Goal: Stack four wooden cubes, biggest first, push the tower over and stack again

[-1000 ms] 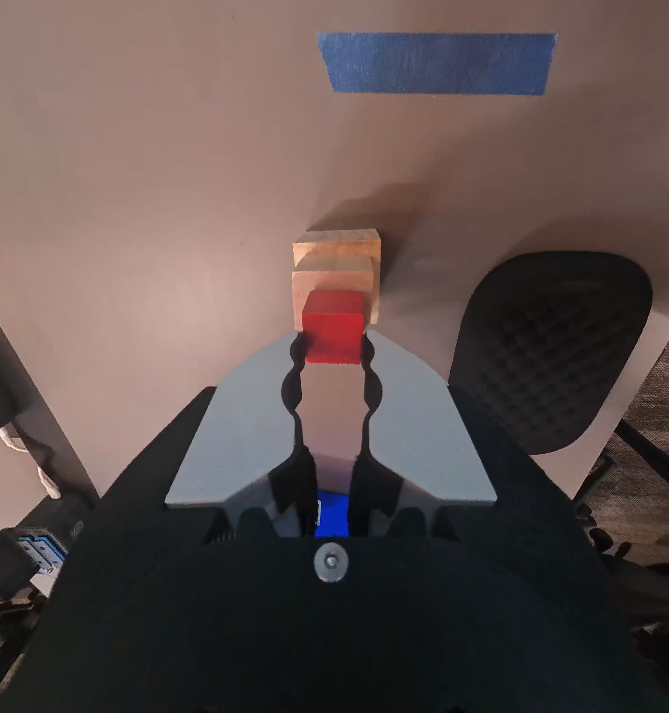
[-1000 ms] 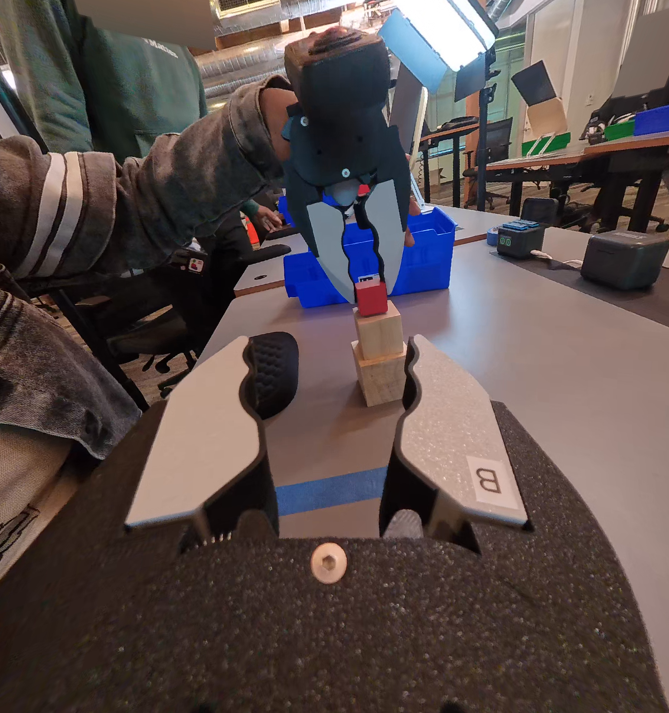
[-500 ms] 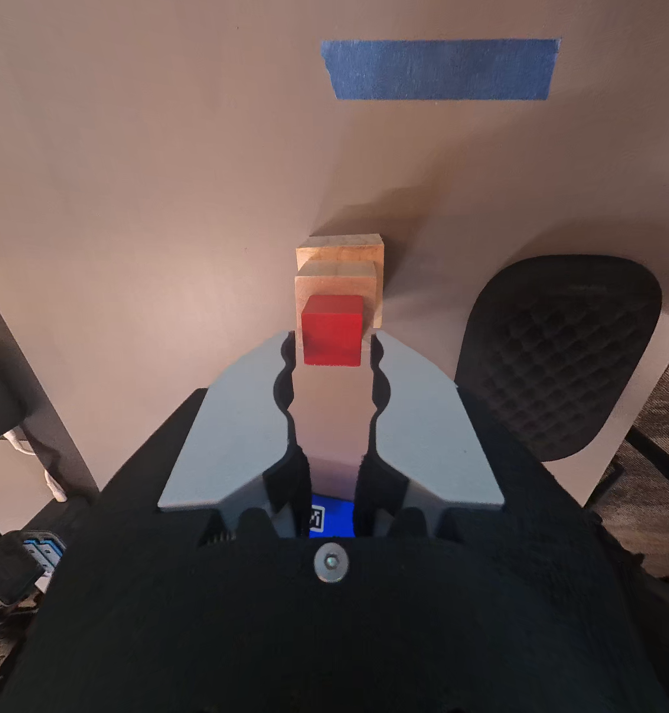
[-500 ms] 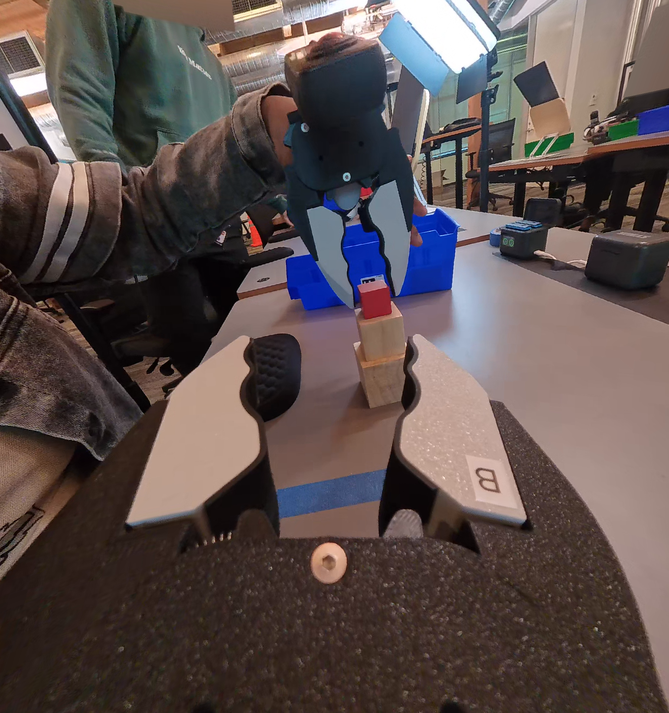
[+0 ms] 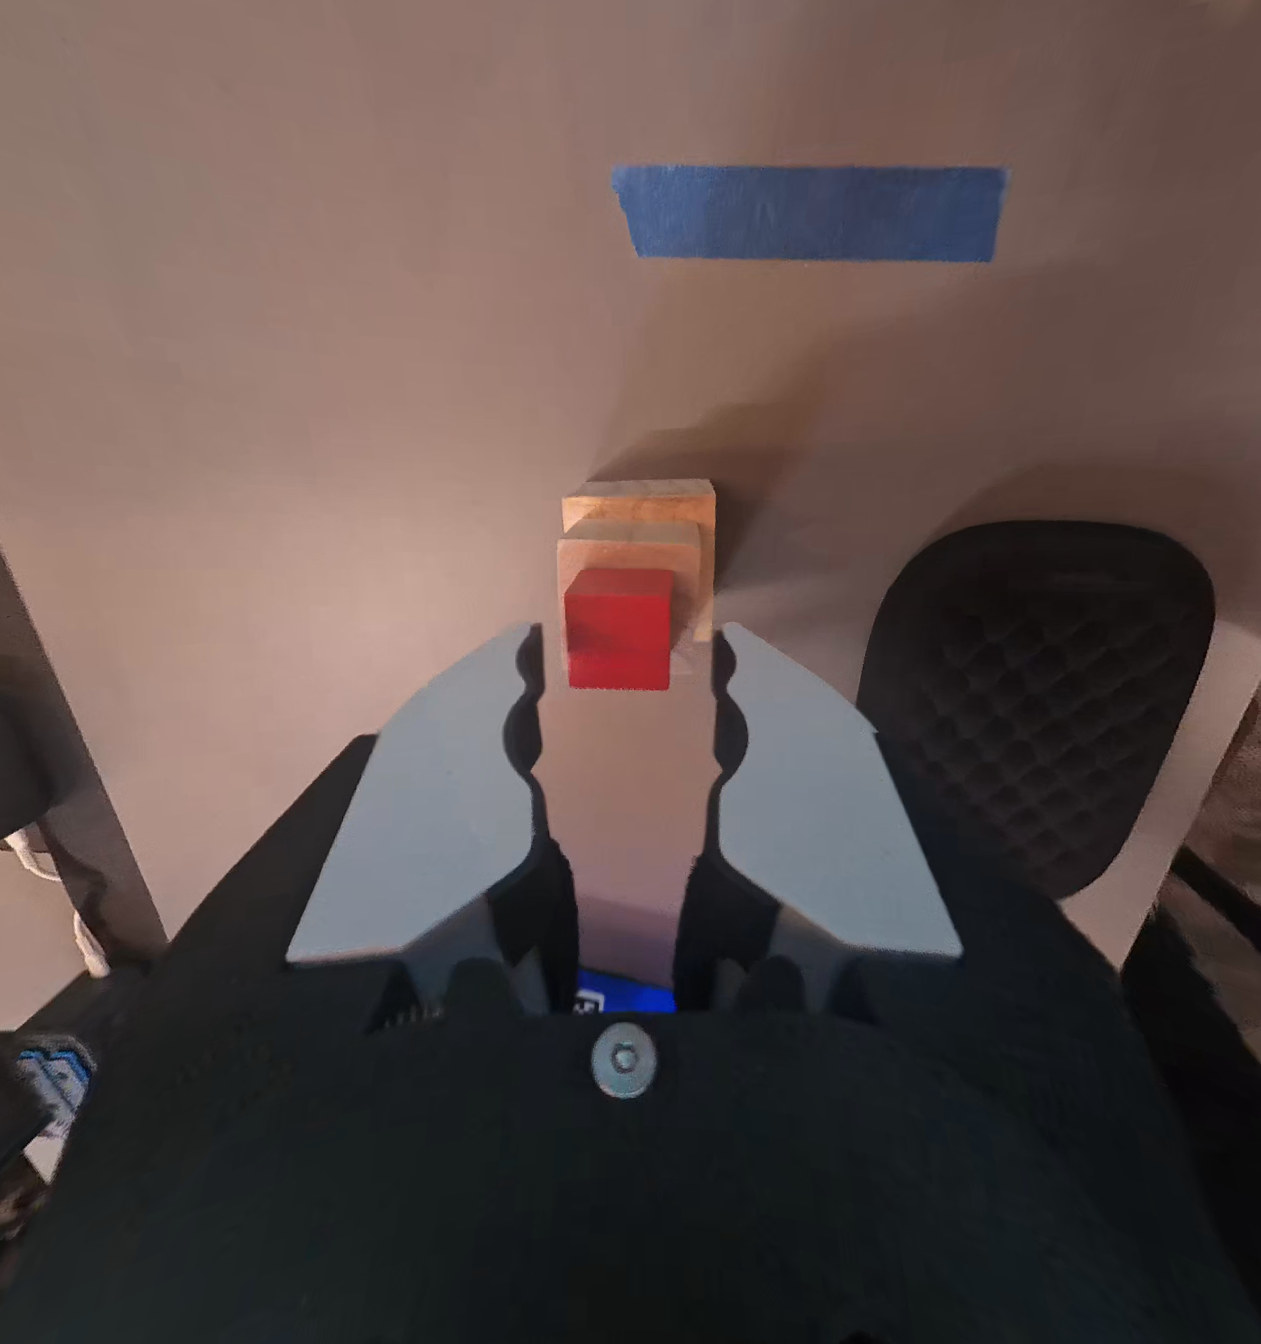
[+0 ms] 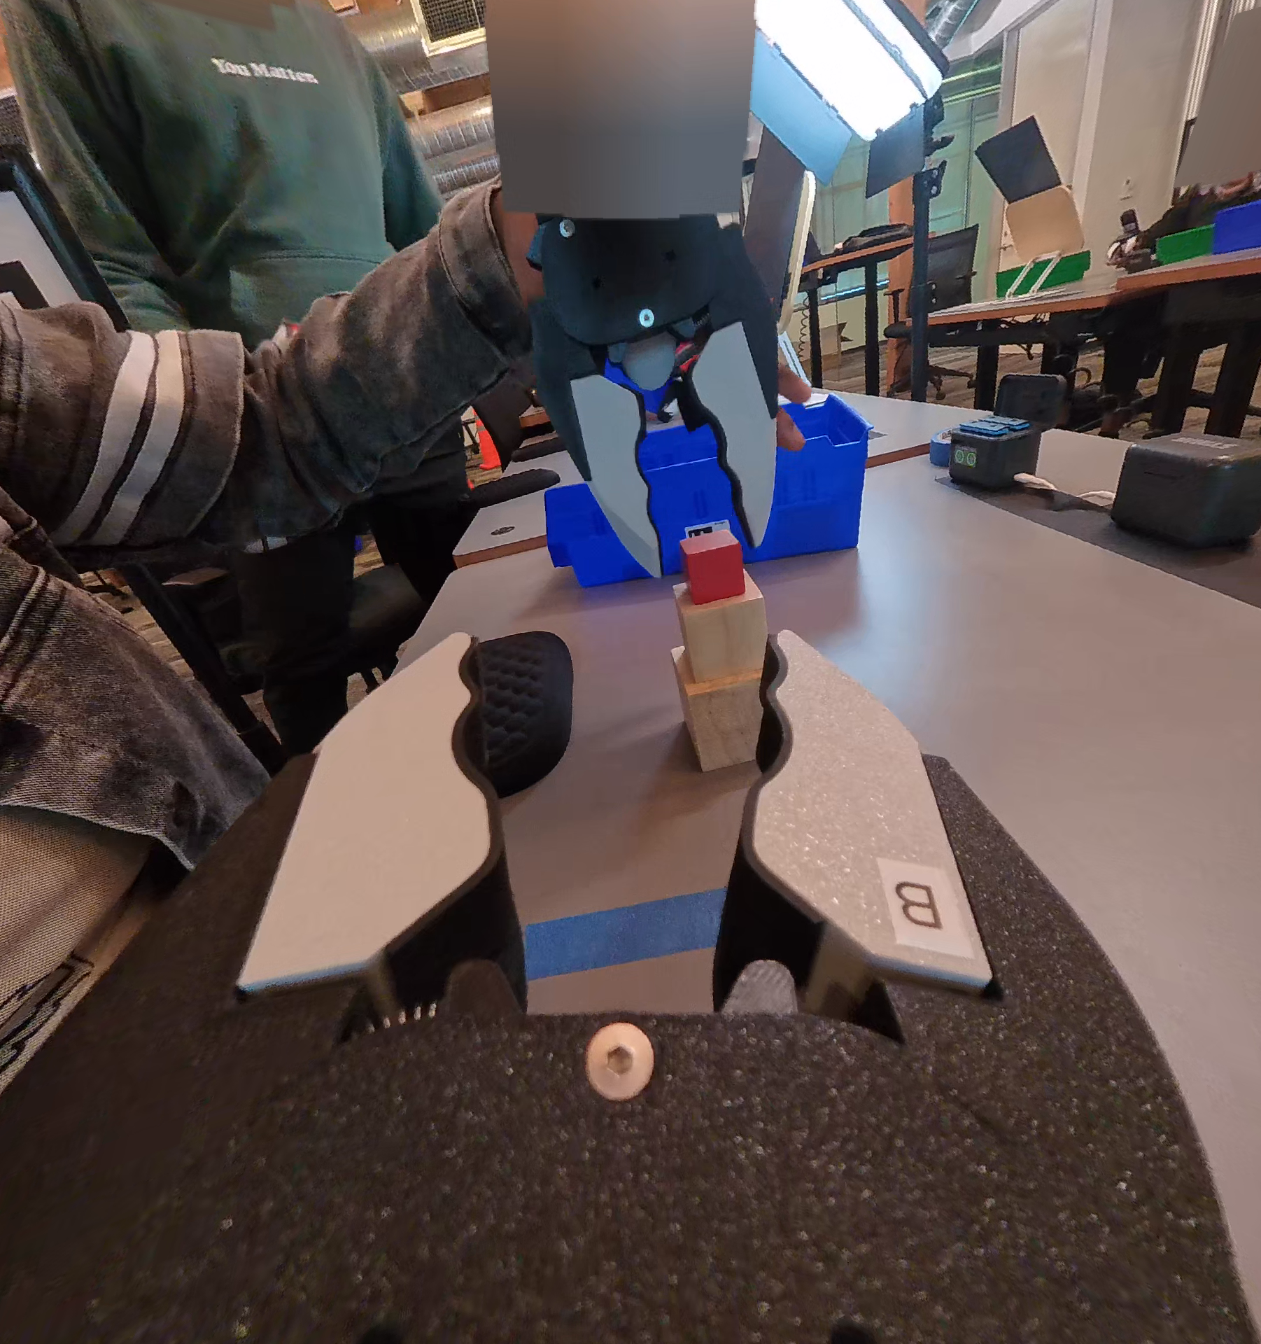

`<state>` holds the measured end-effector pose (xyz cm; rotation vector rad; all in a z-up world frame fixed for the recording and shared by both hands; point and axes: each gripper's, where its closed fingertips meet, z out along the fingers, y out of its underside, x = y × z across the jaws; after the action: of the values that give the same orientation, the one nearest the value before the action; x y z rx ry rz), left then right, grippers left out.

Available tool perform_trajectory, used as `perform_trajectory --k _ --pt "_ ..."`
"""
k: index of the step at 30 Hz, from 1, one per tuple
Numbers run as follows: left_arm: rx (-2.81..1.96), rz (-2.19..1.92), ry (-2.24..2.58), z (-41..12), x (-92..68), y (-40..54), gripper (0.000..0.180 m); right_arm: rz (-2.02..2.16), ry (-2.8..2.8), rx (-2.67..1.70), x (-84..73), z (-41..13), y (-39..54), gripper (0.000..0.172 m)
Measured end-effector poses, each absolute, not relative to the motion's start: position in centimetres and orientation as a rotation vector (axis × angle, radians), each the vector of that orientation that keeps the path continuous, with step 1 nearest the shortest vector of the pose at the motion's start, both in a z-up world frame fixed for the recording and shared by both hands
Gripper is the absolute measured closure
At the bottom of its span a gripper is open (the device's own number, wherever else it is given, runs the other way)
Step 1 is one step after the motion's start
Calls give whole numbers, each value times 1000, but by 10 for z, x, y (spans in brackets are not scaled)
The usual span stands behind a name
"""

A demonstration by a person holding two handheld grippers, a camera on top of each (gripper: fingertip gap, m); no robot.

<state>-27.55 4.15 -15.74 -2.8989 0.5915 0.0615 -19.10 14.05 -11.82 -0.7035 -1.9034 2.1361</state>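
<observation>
Red cube atop 2 wood cubes: light, rigid, smooth, prob. tippy. Pinch opposite flat sides. Left gripper jaws spread, clear; right gripper jaws spread, empty.

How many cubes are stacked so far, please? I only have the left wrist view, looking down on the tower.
Observer: Three. The red cube sits on a smaller plain wooden cube, which sits on a larger one.
Operator: Thank you. Is the left gripper touching the red cube?
Observer: No. The left gripper hangs just above it, fingers apart and clear of it.
Operator: And where is the right gripper, please?
Observer: The right gripper is open, low and on the near side of the tower, with its right finger overlapping the bottom cube's edge in the picture.
</observation>
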Motion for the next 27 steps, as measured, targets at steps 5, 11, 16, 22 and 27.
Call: perform_trajectory --k 5,11,16,22,27 --pt "-2219 80 338 -88 -260 93 114 2124 -1896 -705 -192 -118 142 99" --pt "-1097 138 -2 9 -243 60 71 2034 -1914 -749 -200 -126 149 97" --pt "-1098 316 -72 -42 -255 48 68 1721 -2067 -854 -237 -138 179 97" --pt "-1145 316 -66 -56 -257 53 68 1257 -2246 -700 -350 -158 239 104" --pt "-1158 296 -83 -61 -260 53 68 1105 -2353 -726 -451 -208 279 115"
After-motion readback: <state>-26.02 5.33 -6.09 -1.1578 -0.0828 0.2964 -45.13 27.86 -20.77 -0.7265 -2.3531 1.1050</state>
